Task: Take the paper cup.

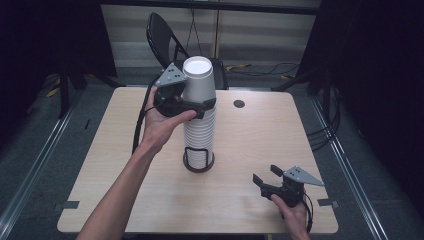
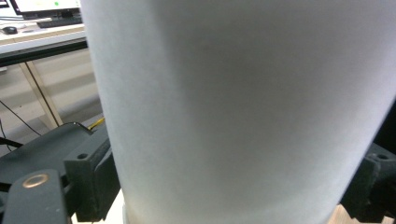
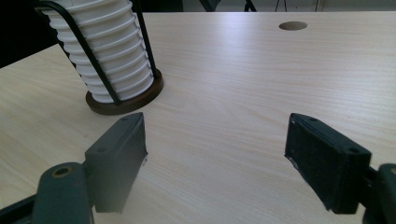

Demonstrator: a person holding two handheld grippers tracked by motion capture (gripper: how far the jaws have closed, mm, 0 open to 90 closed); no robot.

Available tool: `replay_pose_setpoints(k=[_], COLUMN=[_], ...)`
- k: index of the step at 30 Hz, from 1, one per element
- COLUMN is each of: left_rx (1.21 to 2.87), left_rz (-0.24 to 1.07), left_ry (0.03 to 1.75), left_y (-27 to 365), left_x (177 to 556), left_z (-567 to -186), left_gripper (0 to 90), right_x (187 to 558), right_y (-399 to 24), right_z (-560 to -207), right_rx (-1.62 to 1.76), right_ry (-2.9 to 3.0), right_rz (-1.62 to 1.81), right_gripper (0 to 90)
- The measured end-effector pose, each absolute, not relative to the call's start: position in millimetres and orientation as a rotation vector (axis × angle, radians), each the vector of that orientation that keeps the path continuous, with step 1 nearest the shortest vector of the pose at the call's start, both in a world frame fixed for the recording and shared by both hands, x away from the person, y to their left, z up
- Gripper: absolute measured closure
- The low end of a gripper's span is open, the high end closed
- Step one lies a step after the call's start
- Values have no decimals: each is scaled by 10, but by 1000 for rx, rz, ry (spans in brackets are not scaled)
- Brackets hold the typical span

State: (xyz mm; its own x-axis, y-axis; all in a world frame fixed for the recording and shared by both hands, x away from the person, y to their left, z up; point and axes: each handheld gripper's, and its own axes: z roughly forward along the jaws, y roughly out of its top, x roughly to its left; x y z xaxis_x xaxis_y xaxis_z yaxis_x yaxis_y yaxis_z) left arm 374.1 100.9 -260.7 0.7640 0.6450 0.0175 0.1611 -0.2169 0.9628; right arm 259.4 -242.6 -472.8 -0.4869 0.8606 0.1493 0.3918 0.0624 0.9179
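My left gripper [image 1: 198, 106] clamps the top cup [image 1: 199, 82] of the stack [image 1: 199, 137], so I should lift it straight up while my right gripper [image 1: 267, 178] waits wide open.

I count two grippers: the left gripper [image 1: 202, 102] up at the cups, the right gripper [image 1: 265, 177] low near the table's front edge. One stack of white paper cups [image 1: 200, 120] stands in one dark holder [image 1: 199, 161]; its ribbed rims run past ten, though I can't count them exactly from here. One table [image 1: 250, 145], one hole [image 1: 239, 103] in it, one black chair [image 1: 162, 35] behind.
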Motion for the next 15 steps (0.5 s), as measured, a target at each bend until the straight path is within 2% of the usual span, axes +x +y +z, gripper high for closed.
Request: replay_pose_setpoints(k=[15], left_rx=[1720], left_rz=[524], left_ry=[614], left_y=[1028], left_x=[3720], left_z=[-2454], left_gripper=[121], right_x=[2588], right_y=[-2430], right_z=[-4725], right_rx=[1245], right_ry=[1905], right_rz=[1417], right_gripper=[207])
